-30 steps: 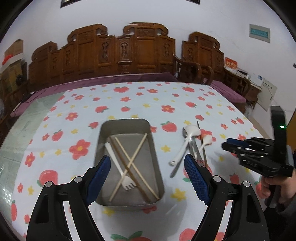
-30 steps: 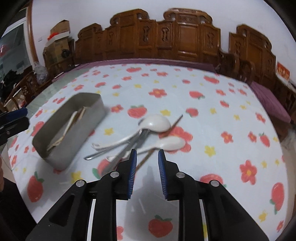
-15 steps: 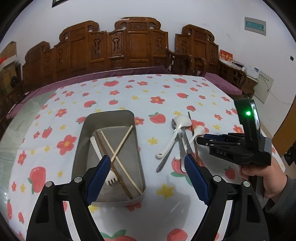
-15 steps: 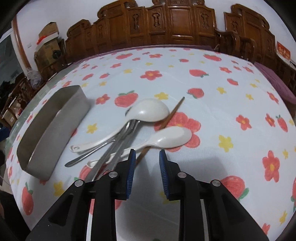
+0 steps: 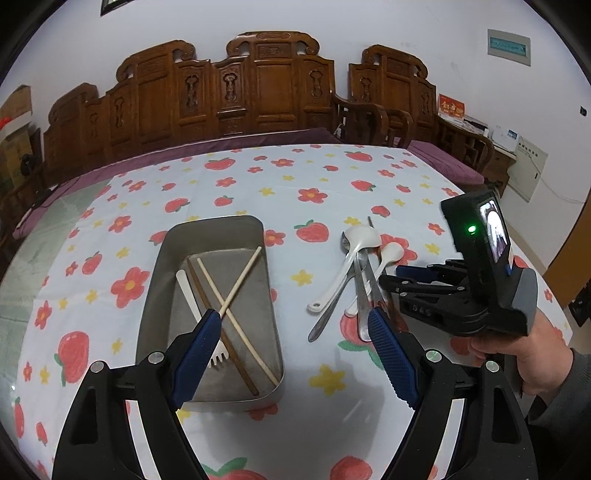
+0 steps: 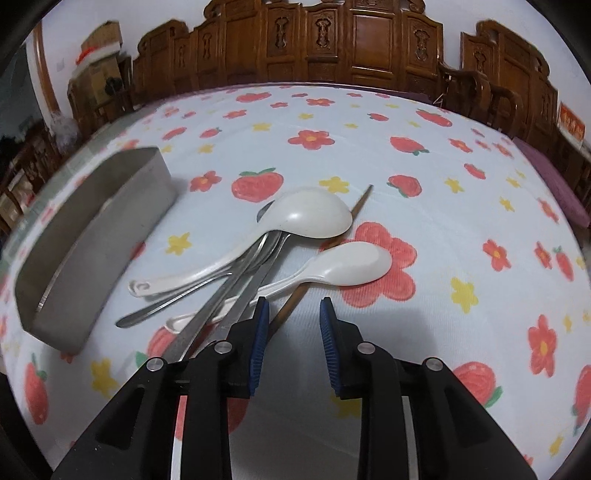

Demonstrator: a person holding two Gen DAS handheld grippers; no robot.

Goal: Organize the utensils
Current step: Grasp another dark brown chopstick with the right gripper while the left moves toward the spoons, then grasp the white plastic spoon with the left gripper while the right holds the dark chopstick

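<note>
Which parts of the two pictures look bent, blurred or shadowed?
Left wrist view: the fisheye bows the wooden chairs and darkens the corners; the metal tray is sharp. Right wrist view: the tray is slightly blurred, and a soft shadow lies on the cloth ahead of the right gripper.

Premises: a domestic dining or sitting room. Evidence: carved dark-wood chairs (image 5: 269,85) with high ornamented backs stand in a row against a plain white wall (image 5: 388,26). The worktop carries a white cloth (image 5: 314,177) printed with strawberries and flowers, laid over a purple under-cloth (image 5: 177,153). Eating utensils (image 6: 295,236) and a metal tray (image 5: 218,229) lie on it. Cardboard boxes (image 6: 101,37) are stacked in one corner; a white wall box (image 5: 528,170) is mounted at the right
</note>
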